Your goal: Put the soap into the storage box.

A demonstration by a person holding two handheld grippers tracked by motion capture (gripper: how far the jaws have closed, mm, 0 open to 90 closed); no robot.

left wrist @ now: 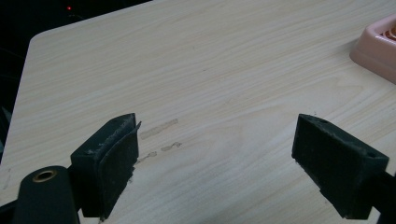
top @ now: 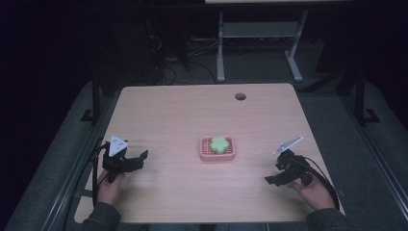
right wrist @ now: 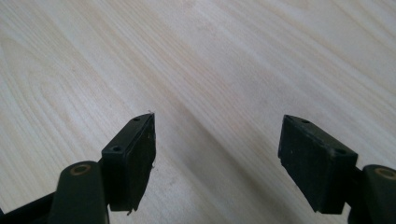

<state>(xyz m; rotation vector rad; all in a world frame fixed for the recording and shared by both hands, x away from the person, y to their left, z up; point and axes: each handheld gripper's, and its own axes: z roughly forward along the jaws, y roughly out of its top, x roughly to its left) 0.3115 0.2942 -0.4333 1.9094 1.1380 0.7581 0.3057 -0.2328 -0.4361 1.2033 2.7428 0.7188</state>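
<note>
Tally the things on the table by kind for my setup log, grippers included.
Pink rectangular plastic tray: 1
Light green flower-shaped block lying in the tray: 1
Black two-jaw grippers, left gripper and right gripper, both open and holding nothing: 2
Total: 4

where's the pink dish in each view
High view: the pink dish sits mid-table between the two grippers, with a green flower-shaped piece in it.
Left gripper view: its corner cuts in at the upper right edge, beyond the right jaw.
Right gripper view: not in it.
Shared landmark: the light wood-grain tabletop.
</note>
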